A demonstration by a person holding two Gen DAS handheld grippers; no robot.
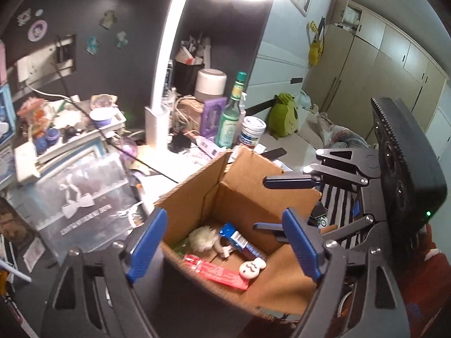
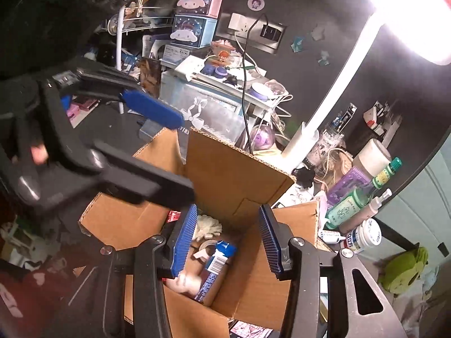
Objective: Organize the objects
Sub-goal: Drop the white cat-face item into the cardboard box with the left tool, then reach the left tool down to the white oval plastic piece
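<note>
An open cardboard box [image 1: 248, 197] [image 2: 239, 174] stands on the cluttered desk. Inside lie a white fluffy item [image 1: 201, 238] [image 2: 207, 225], a blue tube [image 1: 239, 239] [image 2: 218, 262], a red flat pack [image 1: 217, 274] and a small white figure [image 1: 252, 267] [image 2: 187, 283]. My left gripper [image 1: 225, 248] is open and empty, hovering over the box's near edge. My right gripper [image 2: 228, 245] is open and empty above the box's inside. The right gripper also shows in the left wrist view [image 1: 282, 205] at the box's right side; the left gripper shows in the right wrist view [image 2: 157, 152] on the left.
A white desk lamp [image 1: 163, 64] [image 2: 324, 118] shines brightly behind the box. A green bottle [image 1: 229, 115] [image 2: 358, 197], a white jar [image 1: 252, 132] [image 2: 363, 235], a purple box [image 1: 212, 115] and stacked containers [image 1: 70, 146] [image 2: 214, 98] crowd the desk. A green plush [image 1: 283, 115] lies on the bed.
</note>
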